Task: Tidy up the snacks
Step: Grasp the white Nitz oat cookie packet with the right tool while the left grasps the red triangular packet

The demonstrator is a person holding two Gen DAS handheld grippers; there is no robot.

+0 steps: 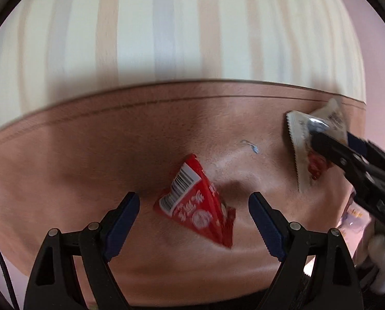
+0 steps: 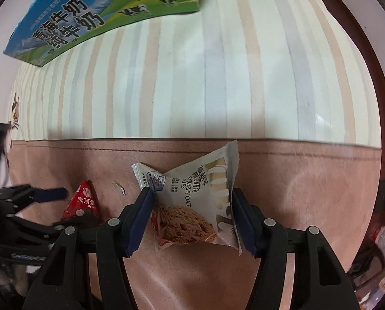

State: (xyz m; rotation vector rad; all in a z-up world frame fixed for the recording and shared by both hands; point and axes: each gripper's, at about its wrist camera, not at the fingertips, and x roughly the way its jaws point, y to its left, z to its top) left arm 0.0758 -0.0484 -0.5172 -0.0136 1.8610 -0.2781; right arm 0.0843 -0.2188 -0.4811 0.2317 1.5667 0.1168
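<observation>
white cookie packet (image 2: 192,201) crumpled, red packet (image 1: 195,204) triangular

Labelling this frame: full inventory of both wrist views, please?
red snack packet: 1, red with white barcode, on pink cloth, between left jaws, not pressed
oat cookie packet: 1, white with brown cookie print, on pink cloth, pinched by right jaws
milk carton box: 1, blue-green, far on striped cloth
striped cloth: 1, cream, beige, grey-blue, beyond pink cloth
pink cloth: 1, under both packets
left gripper: 1, black, blue pads
right gripper: 1, same
</observation>
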